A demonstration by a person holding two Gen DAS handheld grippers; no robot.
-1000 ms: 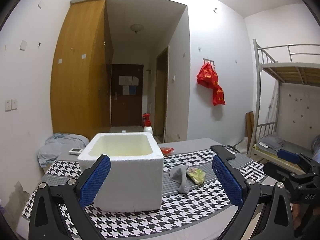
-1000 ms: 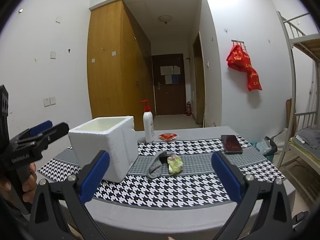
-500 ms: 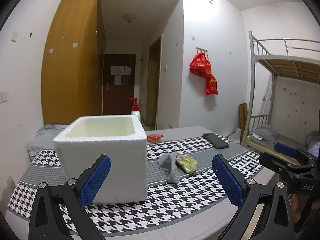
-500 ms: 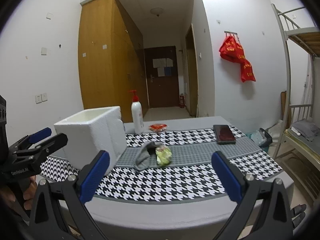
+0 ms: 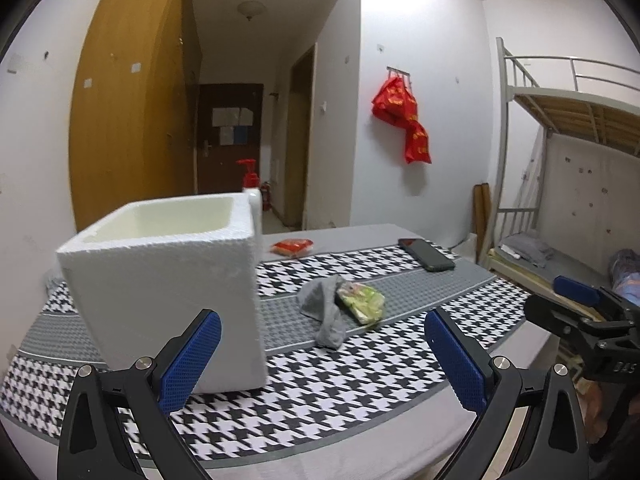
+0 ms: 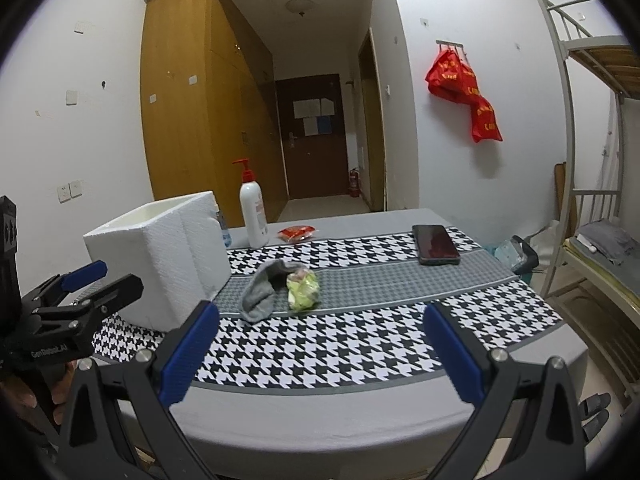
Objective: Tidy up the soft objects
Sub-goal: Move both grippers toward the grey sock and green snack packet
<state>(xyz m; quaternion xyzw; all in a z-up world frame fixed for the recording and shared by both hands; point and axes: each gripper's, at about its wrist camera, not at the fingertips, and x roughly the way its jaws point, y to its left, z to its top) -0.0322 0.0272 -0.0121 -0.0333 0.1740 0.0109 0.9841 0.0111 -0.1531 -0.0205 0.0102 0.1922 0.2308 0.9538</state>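
I judge nothing is sorted yet. The grey sock [image 6: 262, 294] and the green packet [image 6: 303, 289] lie touching on the table [image 6: 500, 344], at about 12 o'clock ahead of my right gripper [image 6: 320, 346]. The foam box [image 5: 168, 280] at 10 o'clock looks empty as far as I can see. Both the right and the left gripper [image 5: 320, 352] are spread wide, holding nothing. Legible writing: "GenRobot.AI" on the left gripper's body, "DAS" on the right's.
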